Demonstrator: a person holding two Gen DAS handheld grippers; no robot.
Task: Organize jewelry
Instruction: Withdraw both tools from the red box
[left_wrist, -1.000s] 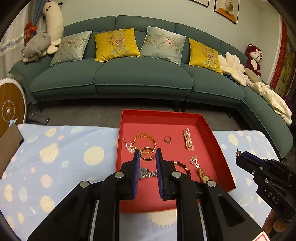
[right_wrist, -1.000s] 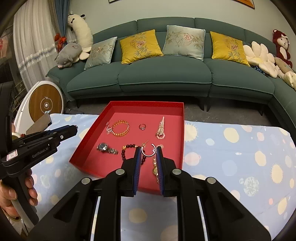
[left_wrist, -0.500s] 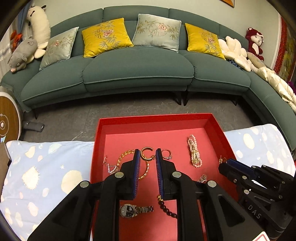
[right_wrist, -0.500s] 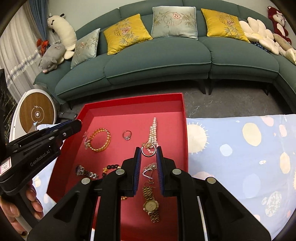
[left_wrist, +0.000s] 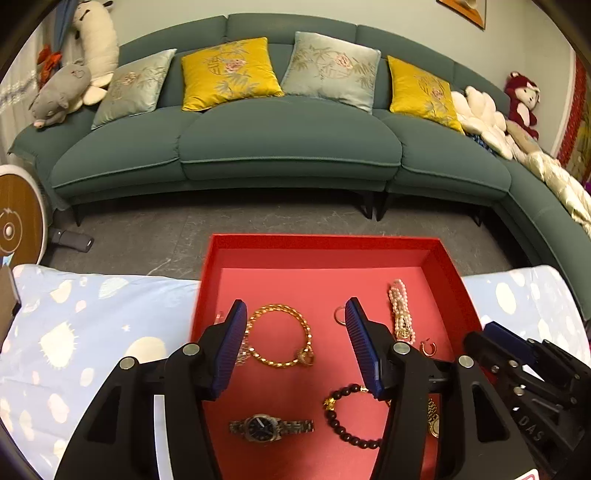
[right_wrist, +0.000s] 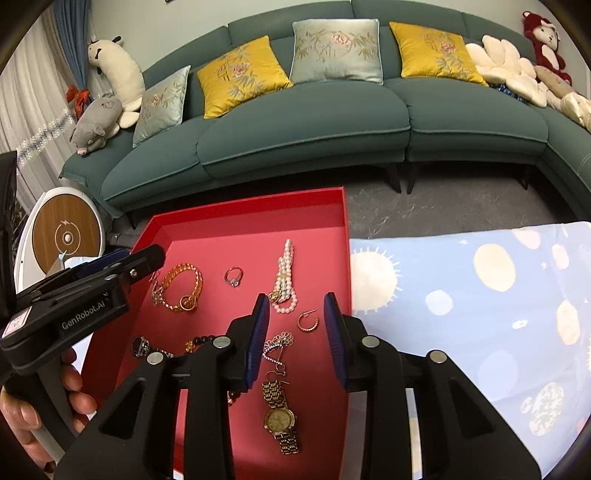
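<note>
A red tray (left_wrist: 321, 242) (right_wrist: 251, 206) holds the jewelry. My left gripper (left_wrist: 295, 306) hovers over a gold chain bracelet (left_wrist: 280, 336) with a small gold hoop (left_wrist: 304, 356) lying on it. Its jaws are opening and touch nothing. My right gripper (right_wrist: 296, 299) is also opening, and a rose-gold hoop earring (right_wrist: 308, 320) lies loose on the tray floor between its pads. Nearby lie a pearl bracelet (right_wrist: 286, 277), a silver ring (right_wrist: 233, 276), a gold watch (right_wrist: 280, 419), a silver watch (left_wrist: 269, 426) and a dark bead bracelet (left_wrist: 347, 417).
The tray sits on a light blue cloth with sun prints (right_wrist: 480, 295). A person's hand (right_wrist: 22, 417) holds the left gripper's handle. Beyond the table stand a green sofa (left_wrist: 288, 147) with cushions and a round white and wood device (right_wrist: 66, 236) on the floor.
Both grippers came forward and down over the tray, then opened. The left let go of its gold hoop onto the gold bracelet. The right dropped its hoop earring onto the tray floor.
</note>
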